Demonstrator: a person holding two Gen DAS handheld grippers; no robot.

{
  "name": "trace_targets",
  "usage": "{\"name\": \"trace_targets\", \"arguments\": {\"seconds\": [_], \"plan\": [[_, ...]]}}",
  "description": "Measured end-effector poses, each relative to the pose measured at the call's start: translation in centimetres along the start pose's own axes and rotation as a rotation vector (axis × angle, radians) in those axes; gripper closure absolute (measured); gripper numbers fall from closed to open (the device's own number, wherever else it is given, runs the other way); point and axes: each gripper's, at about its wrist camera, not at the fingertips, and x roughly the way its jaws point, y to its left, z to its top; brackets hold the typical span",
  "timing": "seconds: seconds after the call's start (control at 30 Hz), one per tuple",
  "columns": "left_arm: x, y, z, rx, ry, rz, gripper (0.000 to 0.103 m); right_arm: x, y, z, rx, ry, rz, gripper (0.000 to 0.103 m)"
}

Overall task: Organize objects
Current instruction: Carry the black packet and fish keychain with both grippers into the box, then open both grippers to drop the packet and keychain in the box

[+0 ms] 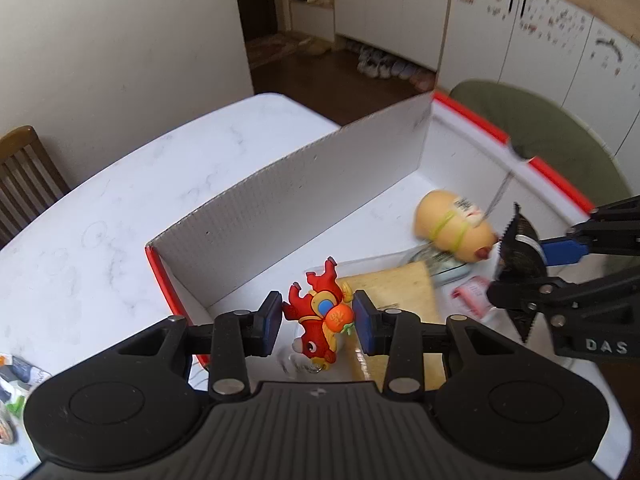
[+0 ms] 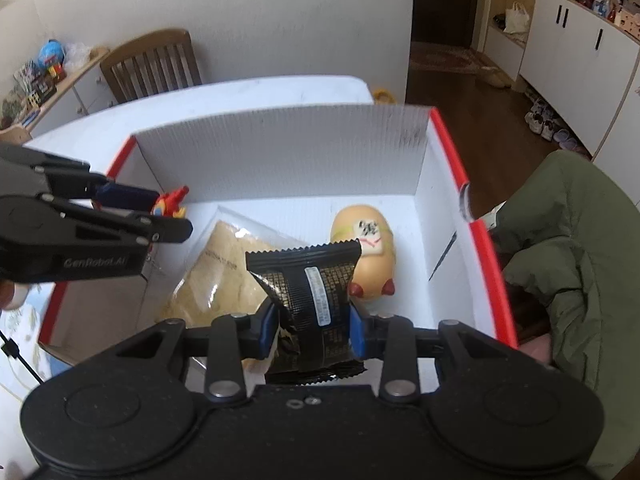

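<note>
Red dragon figurine (image 1: pixel 320 312) clamped between the blue pads (image 1: pixel 269 318) of the left gripper (image 1: pixel 318 318), upside down, legs up, held above the near corner of the red-edged white box (image 1: pixel 288 196). Black foil snack packet (image 2: pixel 310 300) pinched around its middle by the right gripper (image 2: pixel 312 332), serrated top edge up, hanging over the box's interior. Inside the box: tan plush toy (image 2: pixel 366 252) with a printed tag (characters on it, not legible) lying toward the far right corner, and clear bag of beige sheets (image 2: pixel 218 276) lying flat beside it toward the left. From the left wrist view, also seen in the box: a pink-and-white wrapper (image 1: pixel 474 294) just below the plush, partly hidden by the right gripper's fingers. Box standing on white marbled table (image 1: pixel 120 192), tall corrugated flap raised along its far side. Wooden chair (image 2: pixel 154 62) beyond the table against the wall; green jacket (image 2: pixel 568 248) draped just beside the box's right wall. White cabinets (image 1: pixel 400 4) and a row of shoes (image 1: pixel 384 66) on the dark floor well beyond
</note>
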Motion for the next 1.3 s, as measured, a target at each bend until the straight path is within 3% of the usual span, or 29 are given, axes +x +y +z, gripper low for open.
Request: {"name": "trace_targets", "arguments": {"seconds": [0.17, 0.5, 0.73, 0.87, 0.97, 1.07, 1.2, 1.3], "plan": [[1.7, -0.1, 0.1, 0.03, 0.058, 0.037, 0.066, 1.3, 0.3, -0.2, -0.023, 0.03, 0.002, 0.068], [3.0, -0.5, 0.4, 0.08, 0.097, 0.096, 0.065, 2.4, 0.0, -0.2, -0.05, 0.05, 0.008, 0.066], [3.4, -0.8, 0.5, 0.109, 0.105, 0.118, 0.063, 1.9, -0.5, -0.4, -0.033, 0.012, 0.029, 0.063], [3.1, -0.6, 0.3, 0.103, 0.089, 0.113, 0.054, 1.2, -0.8, -0.4, -0.028, -0.02, 0.039, 0.061], [2.7, -0.3, 0.1, 0.086, 0.07, 0.1, 0.053, 0.5, -1.0, -0.5, -0.026, -0.041, 0.046, 0.06], [2.0, -0.1, -0.3, 0.073, 0.051, 0.084, 0.052, -0.4, -1.0, -0.5, -0.021, -0.073, 0.05, 0.053], [0.7, 0.2, -0.8, 0.052, 0.02, 0.054, 0.052, -2.0, -0.7, -0.6, -0.027, -0.13, 0.061, 0.033], [-0.3, 0.7, -1.2, 0.021, -0.004, 0.024, 0.052, -3.0, 0.0, -0.6, -0.047, -0.157, 0.06, 0.029]]}}
